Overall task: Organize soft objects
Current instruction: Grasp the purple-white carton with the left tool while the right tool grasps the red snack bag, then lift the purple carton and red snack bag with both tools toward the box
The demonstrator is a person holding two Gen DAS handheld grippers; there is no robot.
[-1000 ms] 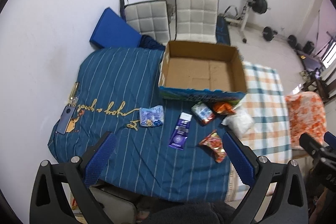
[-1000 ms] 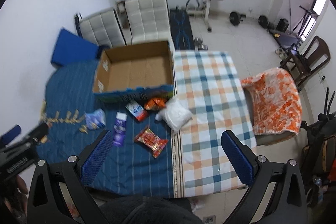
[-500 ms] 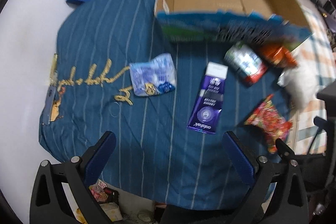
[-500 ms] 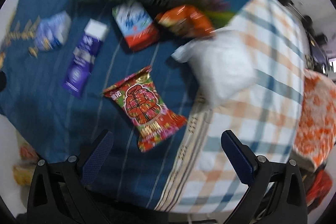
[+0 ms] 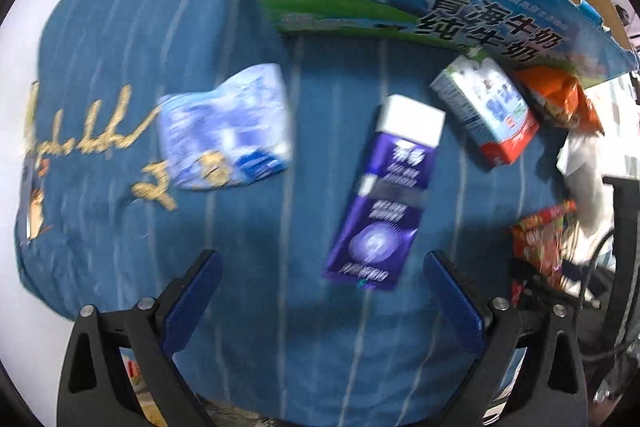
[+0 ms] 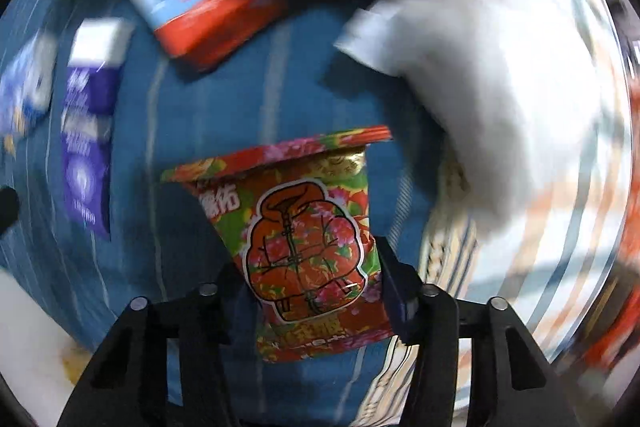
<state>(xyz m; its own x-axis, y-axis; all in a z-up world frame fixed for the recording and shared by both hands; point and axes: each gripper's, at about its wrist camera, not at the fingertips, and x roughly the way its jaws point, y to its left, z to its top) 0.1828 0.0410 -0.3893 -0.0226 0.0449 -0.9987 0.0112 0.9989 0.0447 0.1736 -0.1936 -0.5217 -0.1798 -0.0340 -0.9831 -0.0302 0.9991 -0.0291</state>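
Between your right gripper's (image 6: 316,291) closed fingers sits the red snack packet (image 6: 304,239); white bag (image 6: 480,99) (blurred) lies beside. Your left gripper (image 5: 320,303) hangs wide above the purple packet (image 5: 384,195), near the box (image 5: 400,7).

Both views carry heavy fisheye bending, with a dark ring at the frame edges. Lighting is even and moderately bright, cooler toward the middle.

Left wrist view: moderate motion blur; the light blue packet (image 5: 224,131) is smeared, while the print on the cardboard box (image 5: 492,23) reads fairly crisp. Soft shadows sit under the purple packet (image 5: 384,195) on the blue bedspread (image 5: 120,27).

Right wrist view: strong swirling blur around the rim. The white bag (image 6: 492,95) is washed out and streaked. Only the red snack packet (image 6: 304,239) at centre is sharp, casting a dark shadow to its left.
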